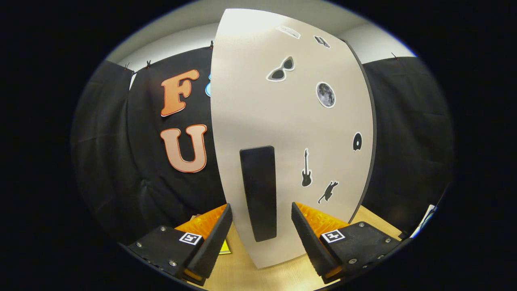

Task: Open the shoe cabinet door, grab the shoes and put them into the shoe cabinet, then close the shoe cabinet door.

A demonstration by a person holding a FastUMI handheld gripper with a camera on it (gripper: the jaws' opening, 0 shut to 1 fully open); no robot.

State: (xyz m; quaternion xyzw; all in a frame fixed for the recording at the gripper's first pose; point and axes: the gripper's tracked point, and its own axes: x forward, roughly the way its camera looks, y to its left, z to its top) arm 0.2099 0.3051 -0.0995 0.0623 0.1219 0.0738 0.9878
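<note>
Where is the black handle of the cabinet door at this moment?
In the gripper view, the black handle stands upright on the white door, low down, just ahead of the open gripper, left of the guitar sticker.

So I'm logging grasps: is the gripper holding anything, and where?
Nothing held. The gripper is open, its fingers either side of the door's handle, not pressing it.

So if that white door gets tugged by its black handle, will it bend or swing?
The door looks like a flat rigid panel, so it probably swings whole rather than flexing. The handle, a chunky upright bar between the open tool's fingers, seems solid and easy to grip, though perhaps smooth.
</note>
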